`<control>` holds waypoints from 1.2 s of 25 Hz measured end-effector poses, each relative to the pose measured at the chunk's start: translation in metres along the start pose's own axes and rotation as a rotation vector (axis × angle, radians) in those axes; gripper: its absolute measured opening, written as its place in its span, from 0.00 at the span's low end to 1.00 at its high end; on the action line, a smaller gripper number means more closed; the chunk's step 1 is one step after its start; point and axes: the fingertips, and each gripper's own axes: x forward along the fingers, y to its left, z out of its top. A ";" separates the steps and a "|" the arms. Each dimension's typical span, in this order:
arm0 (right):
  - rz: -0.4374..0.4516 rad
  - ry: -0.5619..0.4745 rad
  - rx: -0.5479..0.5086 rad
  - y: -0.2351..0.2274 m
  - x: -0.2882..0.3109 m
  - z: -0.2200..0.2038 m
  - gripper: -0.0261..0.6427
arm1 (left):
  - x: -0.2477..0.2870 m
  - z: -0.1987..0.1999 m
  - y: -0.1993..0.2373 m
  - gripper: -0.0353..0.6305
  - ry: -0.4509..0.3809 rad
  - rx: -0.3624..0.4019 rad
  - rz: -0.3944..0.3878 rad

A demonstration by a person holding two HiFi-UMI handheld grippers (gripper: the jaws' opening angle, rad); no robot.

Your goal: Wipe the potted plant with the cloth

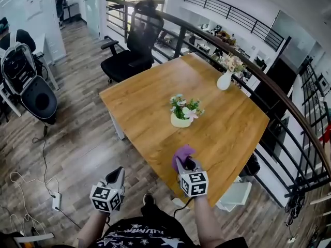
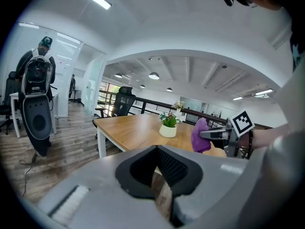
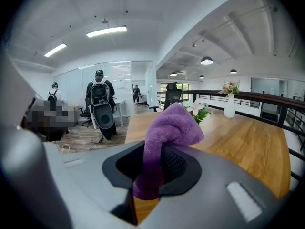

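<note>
A small potted plant (image 1: pixel 182 111) with green leaves and pale flowers in a cream pot stands mid-table on the wooden table (image 1: pixel 227 133). In the left gripper view the potted plant (image 2: pixel 168 123) shows ahead, and in the right gripper view the plant (image 3: pixel 200 110) peeks out behind the cloth. My right gripper (image 1: pixel 185 164) is over the table's near edge, short of the plant, shut on a purple cloth (image 1: pixel 182 154) that bunches up between its jaws (image 3: pixel 167 142). My left gripper (image 1: pixel 117 177) hangs off the table over the floor, shut and holding nothing.
A white vase of flowers (image 1: pixel 226 76) stands near the table's far corner. A black office chair (image 1: pixel 132 45) is at the far left side. A railing (image 1: pixel 269 87) runs behind the table. A white stool (image 1: pixel 235 194) sits by the near right corner. Cables (image 1: pixel 36 180) lie on the floor.
</note>
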 end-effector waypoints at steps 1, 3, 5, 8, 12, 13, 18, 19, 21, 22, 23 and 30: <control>-0.010 -0.002 0.008 -0.011 0.003 0.003 0.17 | 0.008 0.004 -0.003 0.06 0.002 0.006 -0.006; -0.026 -0.004 0.023 -0.031 0.009 0.007 0.17 | 0.023 0.013 -0.008 0.06 0.005 0.011 -0.012; -0.032 -0.007 0.035 -0.047 0.014 0.011 0.17 | 0.037 0.023 -0.010 0.06 0.005 0.013 -0.015; -0.035 -0.008 0.044 -0.066 0.020 0.014 0.17 | 0.057 0.037 -0.013 0.06 0.010 0.031 -0.020; -0.057 -0.023 0.074 -0.091 0.025 0.016 0.17 | 0.082 0.047 -0.022 0.06 0.019 0.055 -0.033; -0.062 -0.028 0.082 -0.097 0.025 0.016 0.17 | 0.088 0.049 -0.025 0.06 0.020 0.060 -0.037; -0.075 -0.018 0.111 -0.116 0.031 0.006 0.17 | 0.111 0.056 -0.029 0.06 0.016 0.055 -0.050; -0.079 -0.015 0.115 -0.119 0.033 0.004 0.17 | 0.115 0.057 -0.029 0.06 0.017 0.053 -0.053; -0.090 -0.011 0.124 -0.124 0.035 0.003 0.17 | 0.123 0.059 -0.028 0.06 0.022 0.049 -0.062; -0.096 -0.011 0.128 -0.127 0.036 0.004 0.17 | 0.126 0.062 -0.027 0.06 0.025 0.045 -0.067; -0.103 -0.011 0.130 -0.129 0.037 0.004 0.17 | 0.130 0.064 -0.027 0.06 0.026 0.041 -0.073; -0.181 0.008 0.172 -0.148 0.042 -0.003 0.17 | 0.178 0.074 -0.019 0.06 0.047 0.056 -0.156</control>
